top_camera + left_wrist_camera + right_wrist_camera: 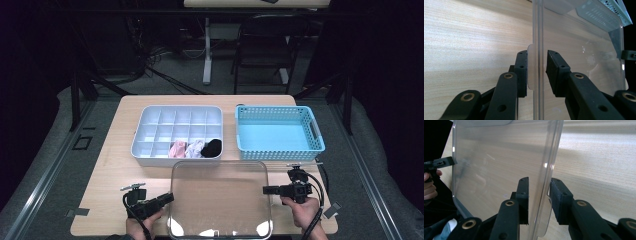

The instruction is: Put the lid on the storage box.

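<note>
A clear plastic lid [220, 197] lies at the near middle of the wooden bench [110, 165], its near edge cut off by the bottom of the high view. Being transparent, it is hard to trace apart from its glinting rim.

The left gripper [167, 198] straddles the lid's left rim. In the left gripper view its fingers [522, 72] sit on either side of the rim and its small tab, narrowly apart; whether the pads press the plastic is hard to tell. The right gripper [266, 189] brackets the right rim, fingers [560, 200] close on each side, a slim gap visible.

Beyond the lid stand a white divided organizer [177, 134], holding pink, white and black rolled items whose kind is unclear, and a blue perforated basket [278, 133].
</note>
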